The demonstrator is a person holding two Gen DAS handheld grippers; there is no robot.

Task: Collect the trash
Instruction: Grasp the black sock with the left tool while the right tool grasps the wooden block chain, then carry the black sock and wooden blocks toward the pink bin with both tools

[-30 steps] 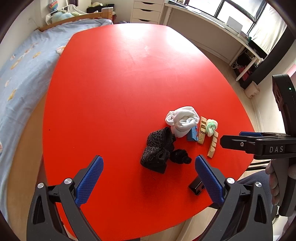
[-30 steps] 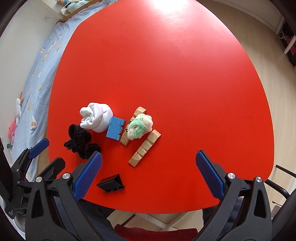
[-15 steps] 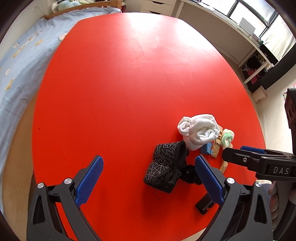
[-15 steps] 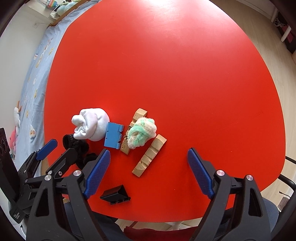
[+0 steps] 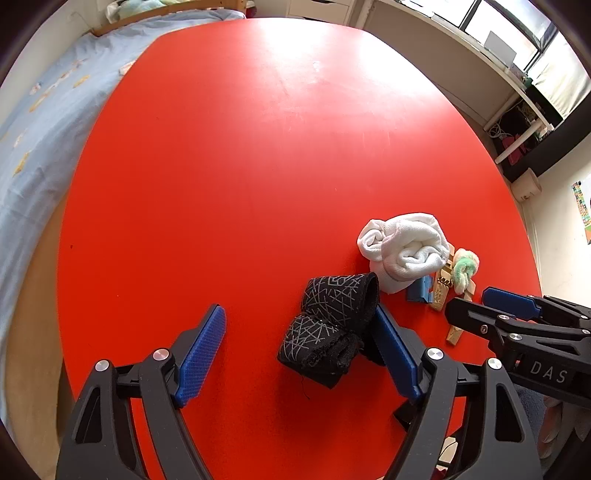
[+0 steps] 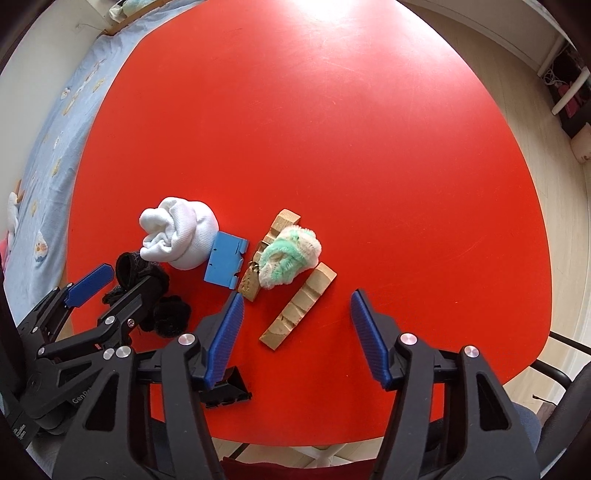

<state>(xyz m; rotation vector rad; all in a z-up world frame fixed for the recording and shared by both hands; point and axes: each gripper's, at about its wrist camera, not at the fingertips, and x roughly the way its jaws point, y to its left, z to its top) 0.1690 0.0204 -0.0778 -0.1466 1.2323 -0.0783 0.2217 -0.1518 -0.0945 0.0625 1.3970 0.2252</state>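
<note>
Two wooden blocks (image 6: 297, 305), one white sock roll (image 6: 180, 232), one blue piece (image 6: 225, 264), one black clip (image 6: 227, 387)

You are working over a broad, rounded, glossy red table (image 5: 229, 177), with daylight glaring on its far end. At the left, a bed under a pale blue patterned sheet (image 5: 40, 122) is lying alongside it, its wooden headboard rail (image 5: 166, 16) at the far end. At the far right, a long white desk (image 5: 476, 51) is standing below a window (image 5: 517, 22). Pale wooden flooring (image 6: 491, 70) is showing to the right.
</note>
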